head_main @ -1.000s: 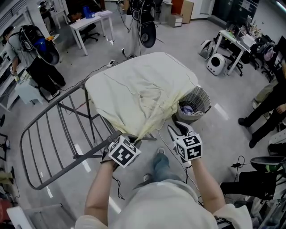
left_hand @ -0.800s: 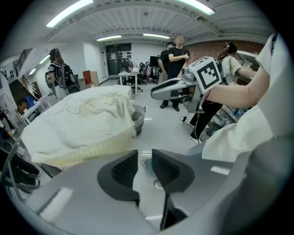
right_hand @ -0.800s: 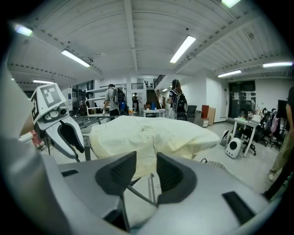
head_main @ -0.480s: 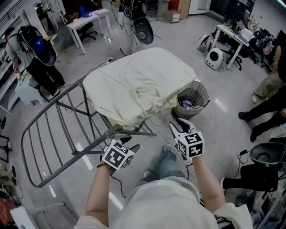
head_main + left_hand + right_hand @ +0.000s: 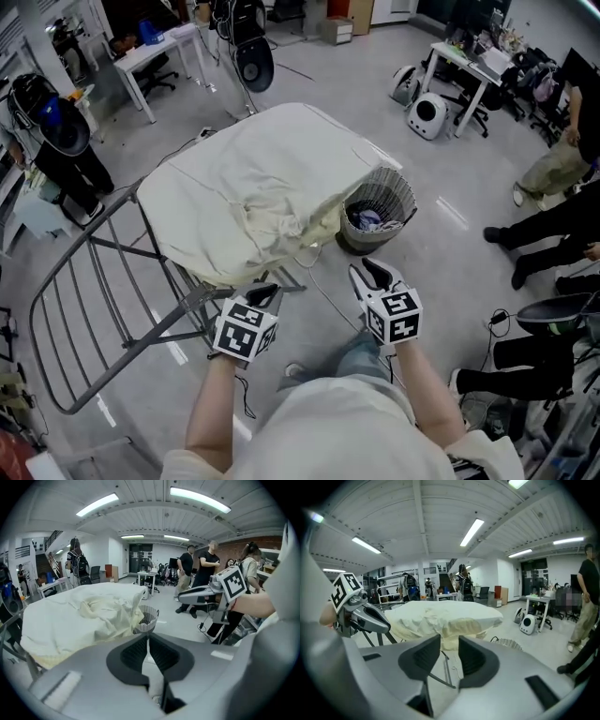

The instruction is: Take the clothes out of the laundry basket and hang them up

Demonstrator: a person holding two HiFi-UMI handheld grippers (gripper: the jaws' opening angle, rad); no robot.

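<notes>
Head view looked steeply down; both gripper views, low and near, shared the draped cream fabric sheet (image 5: 248,192).

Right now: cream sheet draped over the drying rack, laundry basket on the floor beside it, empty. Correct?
Not empty: the head view shows clothes inside the laundry basket. The rest holds: cream sheet draped over the drying rack, basket on the floor beside it.

1. The cream cloth (image 5: 253,178) looks soft, matt and heavily creased.
2. The drying rack (image 5: 84,309) is grey metal tubing with a dull, painted-looking finish.
3. The laundry basket (image 5: 392,187) has a pale mesh wall above a darker base.
4. The floor (image 5: 450,216) is smooth grey, faintly glossy under the lights.
</notes>
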